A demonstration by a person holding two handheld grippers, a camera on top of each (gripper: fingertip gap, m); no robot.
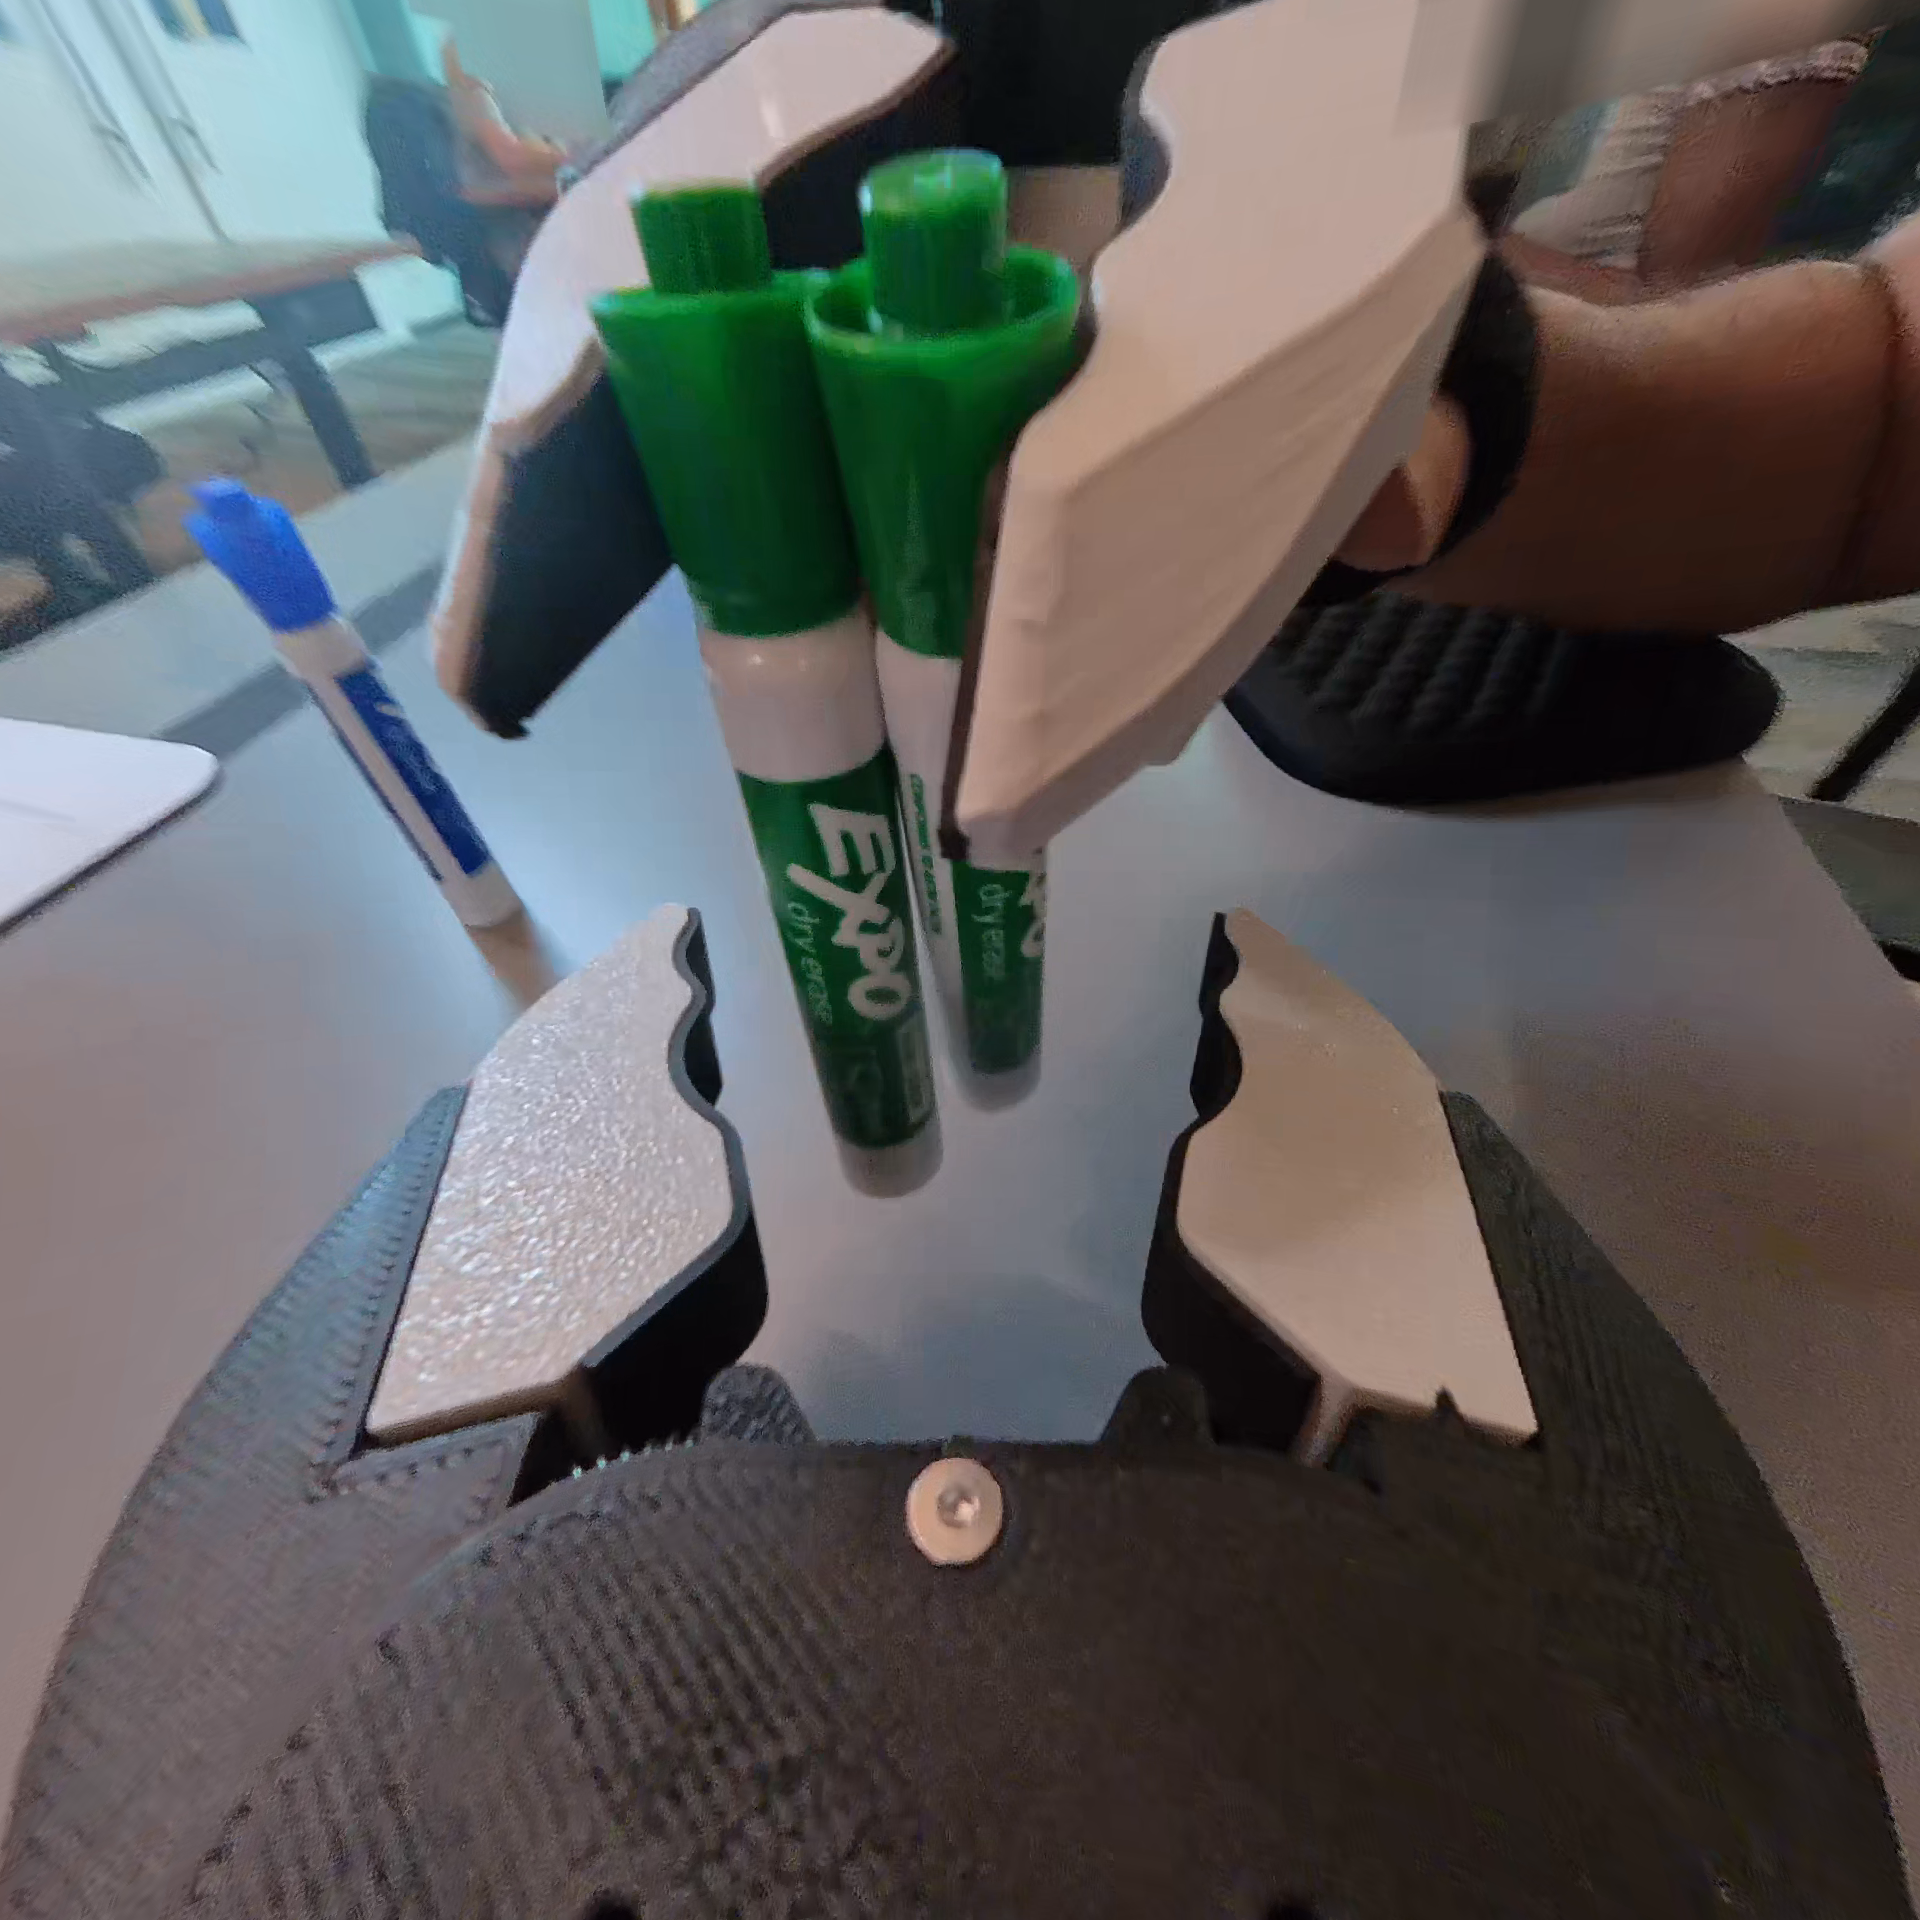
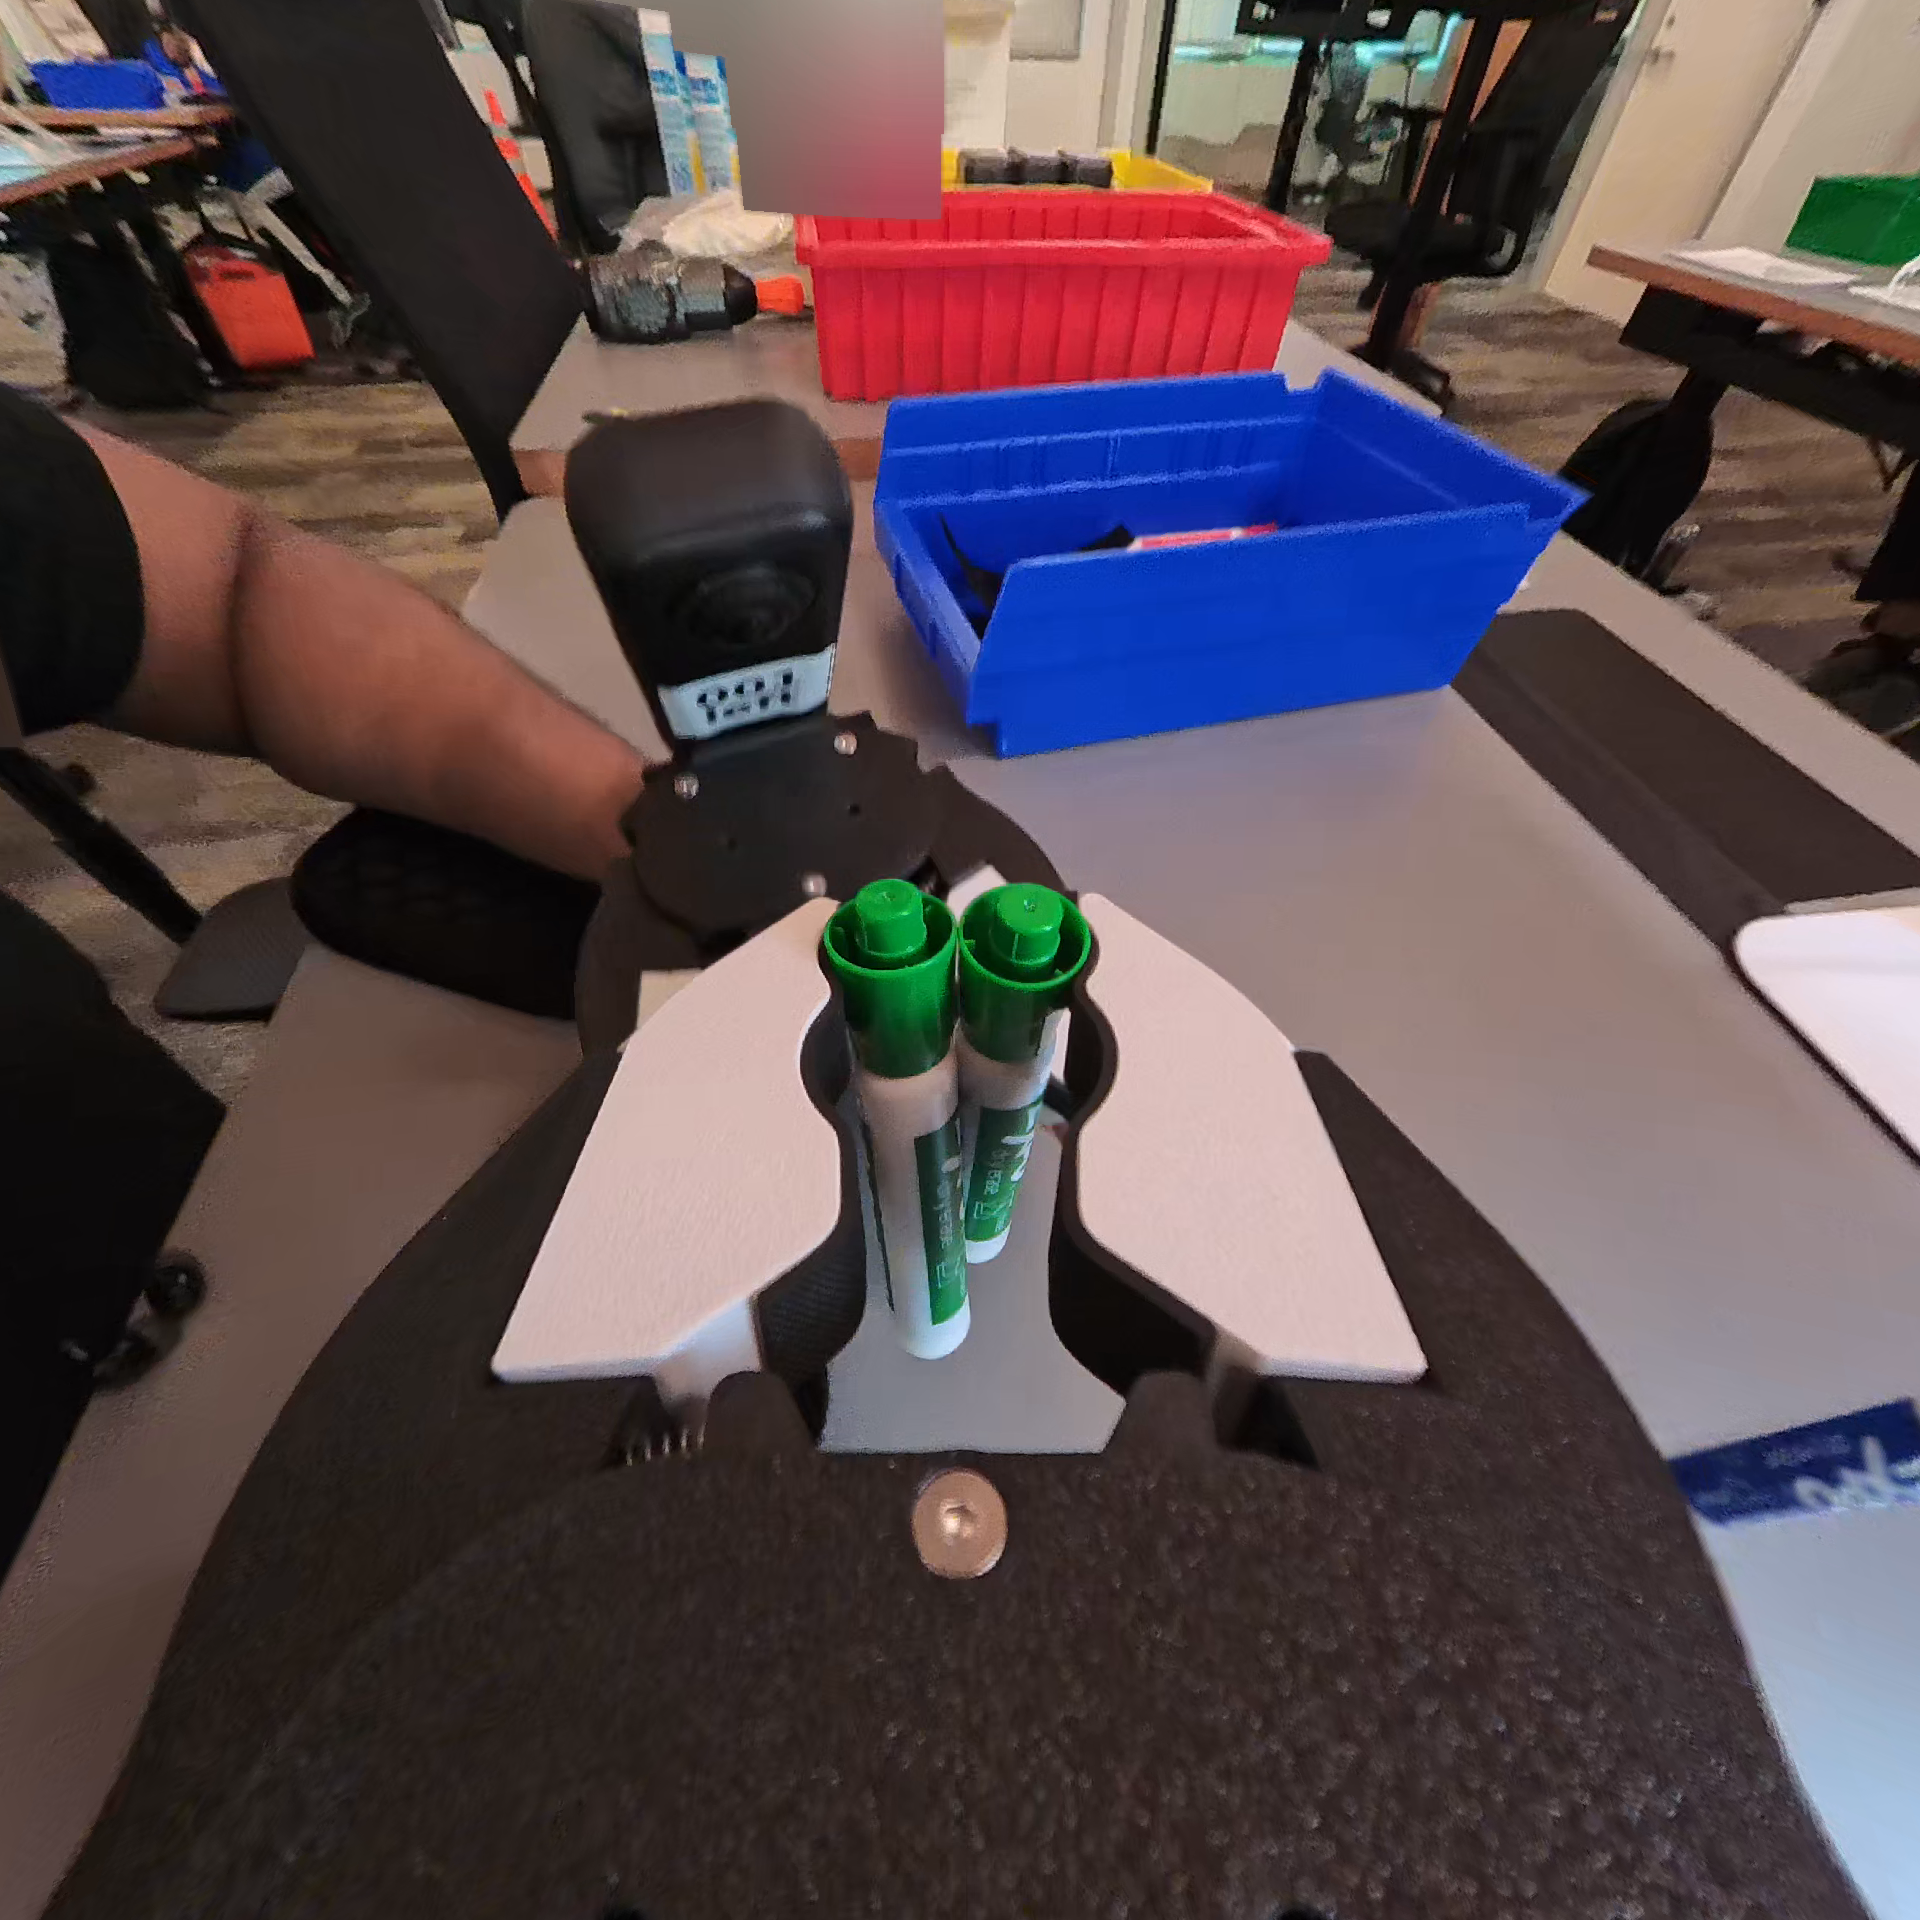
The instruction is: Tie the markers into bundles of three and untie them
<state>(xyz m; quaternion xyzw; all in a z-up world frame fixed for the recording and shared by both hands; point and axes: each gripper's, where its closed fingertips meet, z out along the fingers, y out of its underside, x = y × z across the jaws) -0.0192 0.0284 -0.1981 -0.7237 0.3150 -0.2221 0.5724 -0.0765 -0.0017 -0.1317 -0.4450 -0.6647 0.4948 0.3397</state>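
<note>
Blue marker lies on the grey bench, left, apart from the rest. Centre: two green markers, caps up, side by side and touching, held upright above the bench. Right gripper has its white fingers pinching both at the caps. Left gripper sits just below their lower ends, fingers spread, touching neither. Right of the left gripper in the right wrist view: blue bin, red bin behind it.

Glossy plastic green markers, matt grey table (smooth); ribbed plastic blue bin
</note>
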